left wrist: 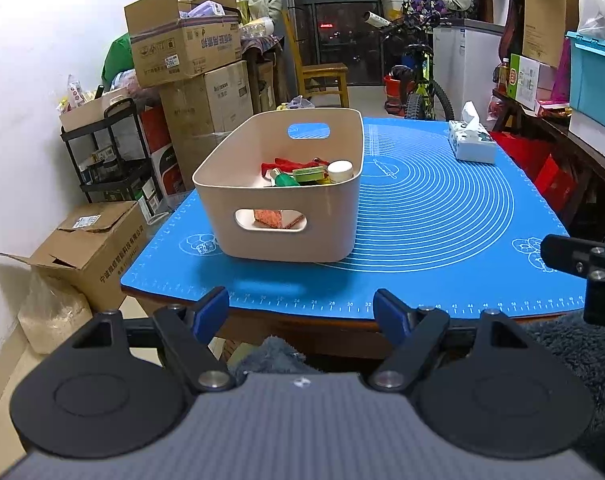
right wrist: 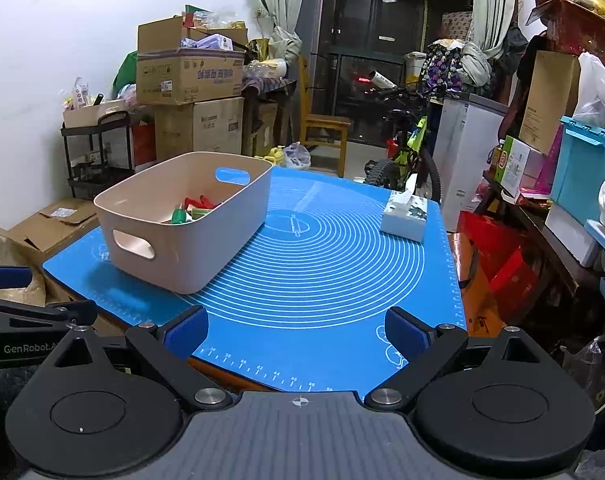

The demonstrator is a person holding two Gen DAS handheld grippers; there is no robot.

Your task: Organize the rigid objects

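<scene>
A beige plastic basket [left wrist: 278, 236] with cut-out handles stands on the blue mat [left wrist: 422, 208], left of centre. Inside it lie several small items: a green-handled tool [left wrist: 285, 179], a red piece [left wrist: 290, 164], a white-capped jar [left wrist: 339, 170] and an orange block [left wrist: 268, 219] seen through the handle hole. My left gripper [left wrist: 302, 306] hangs open and empty at the table's near edge, short of the basket. In the right wrist view the basket [right wrist: 182, 256] sits to the left, and my right gripper [right wrist: 296, 330] is open and empty over the mat's [right wrist: 322, 280] near edge.
A tissue box [left wrist: 471, 140] sits at the mat's far right. Cardboard boxes [left wrist: 182, 48], a black cart [left wrist: 110, 148], a wooden chair [left wrist: 322, 76] and a bicycle [left wrist: 418, 88] crowd the room behind. A teal bin [left wrist: 594, 72] stands on a side table at right.
</scene>
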